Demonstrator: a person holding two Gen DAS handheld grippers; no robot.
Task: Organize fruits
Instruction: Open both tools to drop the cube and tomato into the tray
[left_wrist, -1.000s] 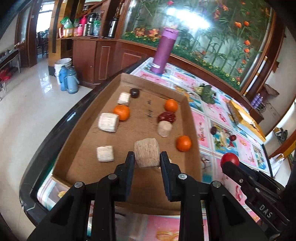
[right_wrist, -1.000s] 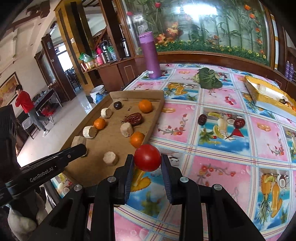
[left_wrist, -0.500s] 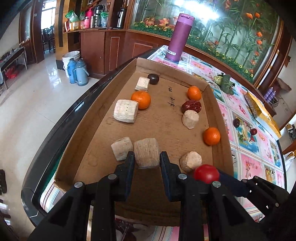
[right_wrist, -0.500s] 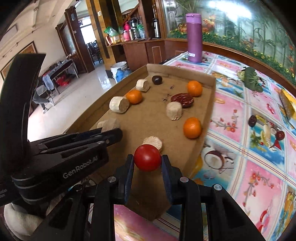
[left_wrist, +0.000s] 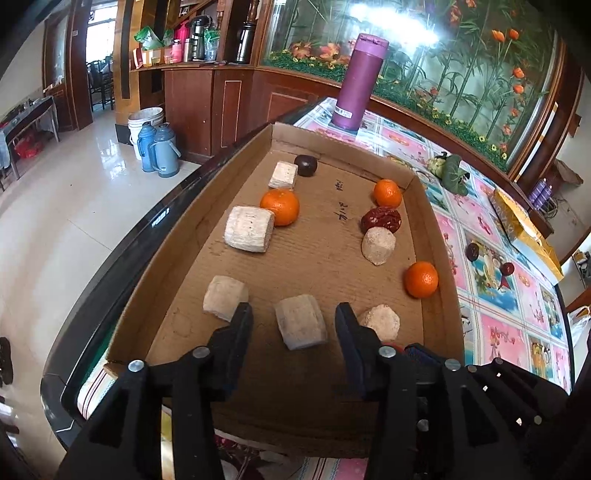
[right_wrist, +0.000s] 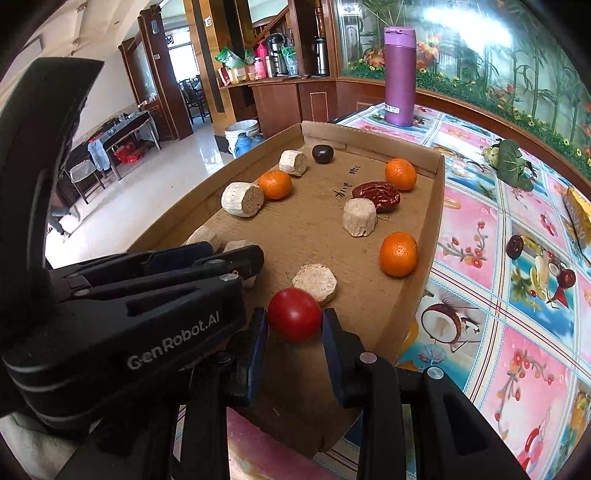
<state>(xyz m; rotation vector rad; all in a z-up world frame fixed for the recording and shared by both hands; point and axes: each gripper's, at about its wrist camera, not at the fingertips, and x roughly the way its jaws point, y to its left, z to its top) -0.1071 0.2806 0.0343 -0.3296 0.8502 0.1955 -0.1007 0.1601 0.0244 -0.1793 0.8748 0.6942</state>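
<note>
Left claw (left_wrist: 293, 325) is opening, its beige block (left_wrist: 301, 326) lying free between the jaws on the cardboard tray (left_wrist: 325, 254). Right claw (right_wrist: 294, 325) grips a red fruit (right_wrist: 294, 319) above the tray's near end; it should lower the fruit clear of neighbouring blocks before letting go.

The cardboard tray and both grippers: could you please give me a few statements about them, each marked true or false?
1. The right gripper is shut on a red tomato. True.
2. Three oranges lie in the cardboard tray. True.
3. The left gripper clamps a beige block. False: its jaws are opening and the block lies loose between them.
4. The purple bottle stands inside the tray. False: it stands on the tablecloth beyond it.
5. The red date lies beside a beige block. True.
</note>
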